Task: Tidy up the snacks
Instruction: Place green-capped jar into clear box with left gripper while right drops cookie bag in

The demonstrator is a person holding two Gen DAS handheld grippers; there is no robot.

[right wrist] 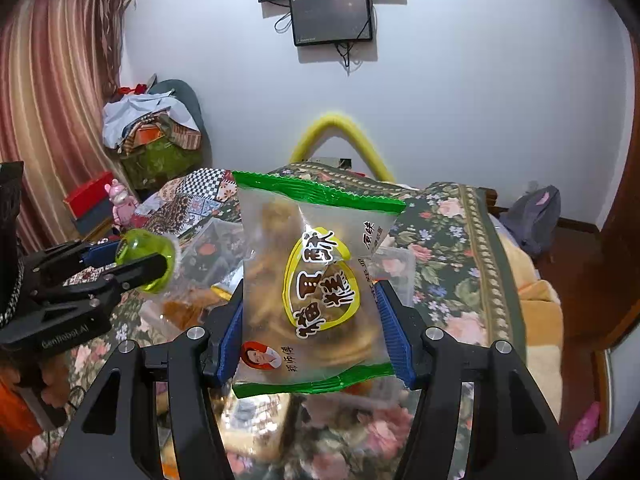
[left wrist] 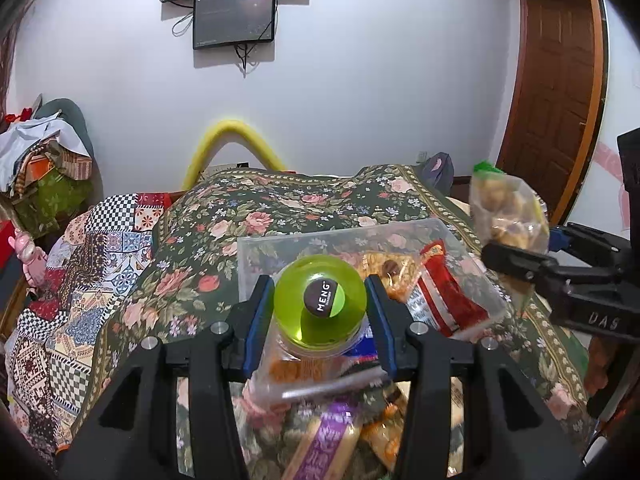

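Note:
My left gripper (left wrist: 320, 300) is shut on a clear snack jar with a green lid (left wrist: 320, 304), held above the bed. The jar also shows in the right wrist view (right wrist: 146, 260). My right gripper (right wrist: 310, 308) is shut on a clear pastry bag with green ends (right wrist: 312, 284), held up in the air. That bag shows in the left wrist view (left wrist: 506, 208), to the right of a clear plastic box (left wrist: 260, 256). The box holds a red snack packet (left wrist: 448, 292) and an orange one (left wrist: 380, 268).
Loose snack packets (left wrist: 328, 436) lie on the floral bedspread (left wrist: 256, 208) below my left gripper. A patchwork quilt (left wrist: 80, 272) lies at the left. A clothes pile (right wrist: 152, 132) and a wooden door (left wrist: 556, 80) stand at the room's sides.

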